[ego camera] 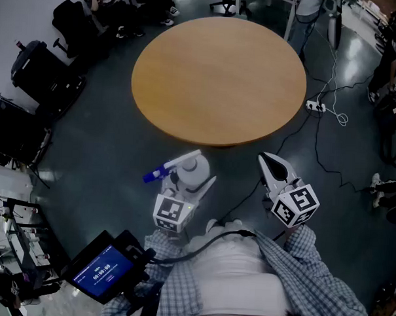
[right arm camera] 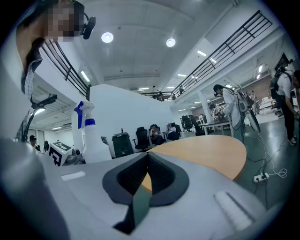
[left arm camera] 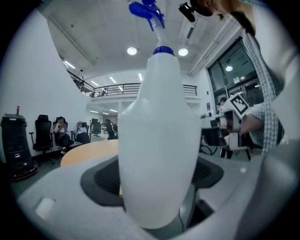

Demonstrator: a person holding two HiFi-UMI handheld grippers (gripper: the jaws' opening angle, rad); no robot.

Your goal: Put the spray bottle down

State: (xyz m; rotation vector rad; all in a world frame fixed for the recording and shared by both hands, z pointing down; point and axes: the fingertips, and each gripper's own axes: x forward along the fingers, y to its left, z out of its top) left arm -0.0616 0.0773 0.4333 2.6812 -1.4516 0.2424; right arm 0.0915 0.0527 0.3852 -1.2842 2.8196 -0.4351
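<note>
Left: 1 spray bottle (left arm camera: 159, 140), long axis upright, pinched between wide-set fingers (left arm camera: 56, 197) of left gripper (ego camera: 192, 181); held in the air just short of 1 round desk (ego camera: 221, 76), bare, straight ahead. Right: right gripper (ego camera: 271, 164), fingers (right arm camera: 211, 187) pressed together, empty, beside the spray bottle.

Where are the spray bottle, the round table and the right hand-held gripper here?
spray bottle (ego camera: 193, 168): head view, its white body.
round table (ego camera: 218, 76): head view, bare wooden top.
right hand-held gripper (ego camera: 267, 159): head view, its closed jaw tips.
</note>
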